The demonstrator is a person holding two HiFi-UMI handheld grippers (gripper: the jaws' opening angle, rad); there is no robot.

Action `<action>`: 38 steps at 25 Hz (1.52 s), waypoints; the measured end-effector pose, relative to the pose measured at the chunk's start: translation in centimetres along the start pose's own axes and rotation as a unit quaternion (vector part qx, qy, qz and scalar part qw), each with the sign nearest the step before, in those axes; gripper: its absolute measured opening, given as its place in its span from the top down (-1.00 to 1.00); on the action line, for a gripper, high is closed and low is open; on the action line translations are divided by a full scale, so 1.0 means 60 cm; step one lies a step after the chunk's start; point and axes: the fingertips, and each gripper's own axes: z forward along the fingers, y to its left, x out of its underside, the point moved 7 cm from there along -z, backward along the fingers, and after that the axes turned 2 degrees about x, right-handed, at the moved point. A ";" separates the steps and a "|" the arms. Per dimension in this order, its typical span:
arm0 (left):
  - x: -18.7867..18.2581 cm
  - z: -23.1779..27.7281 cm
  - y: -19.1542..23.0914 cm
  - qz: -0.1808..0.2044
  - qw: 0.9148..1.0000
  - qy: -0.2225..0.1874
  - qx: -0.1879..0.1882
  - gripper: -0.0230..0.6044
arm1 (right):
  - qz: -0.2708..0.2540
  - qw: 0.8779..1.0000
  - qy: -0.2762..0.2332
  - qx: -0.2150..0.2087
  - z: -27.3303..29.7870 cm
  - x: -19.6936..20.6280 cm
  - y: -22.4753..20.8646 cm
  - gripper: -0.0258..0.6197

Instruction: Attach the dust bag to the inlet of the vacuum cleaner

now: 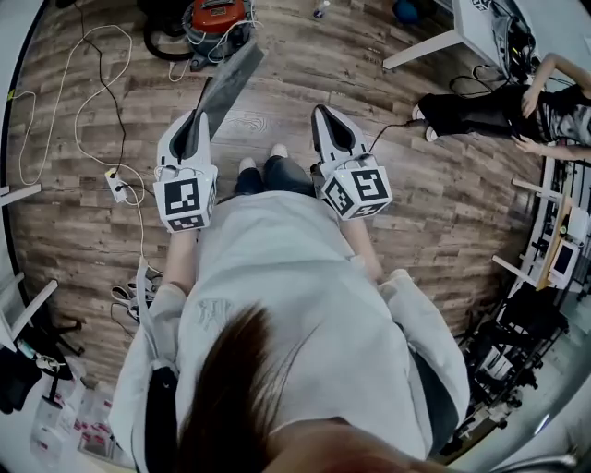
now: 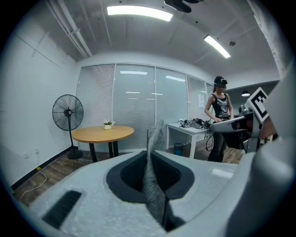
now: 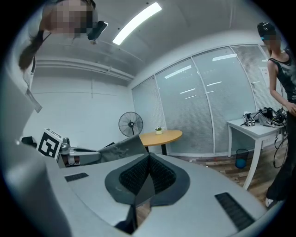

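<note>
Pinching the grey dust bag [image 1: 229, 85] between the left gripper's [image 1: 197, 118] narrowed jaws, bag slanting toward one o'clock; holding the right gripper [image 1: 322, 113] closed and empty at three o'clock; facing the vacuum cleaner [image 1: 218, 18] at twelve o'clock.

- The head view looks steeply down from above the person, close over the left gripper [image 1: 196, 120] and the right gripper [image 1: 325, 115], onto the wood floor [image 1: 443, 203].
- The left gripper view sits close behind its own jaws. It faces almost level across the room toward a round table [image 2: 102, 133] and a standing fan [image 2: 67, 112].
- The right gripper view faces the same way from alongside. Both gripper views share the table, the fan and the glass partition [image 3: 203, 106].
</note>
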 end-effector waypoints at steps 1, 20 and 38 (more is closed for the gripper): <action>0.001 0.000 0.002 -0.002 1.000 0.000 -0.002 0.81 | -0.003 1.000 0.001 -0.004 0.006 -0.005 0.001 0.92; -0.041 0.139 0.067 -0.034 0.998 0.003 -0.052 0.81 | 0.020 0.996 0.009 -0.090 0.225 -0.049 -0.071 0.92; -0.100 0.347 0.054 -0.053 0.994 0.005 -0.100 0.81 | 0.005 0.991 0.038 -0.128 0.352 -0.087 -0.250 0.92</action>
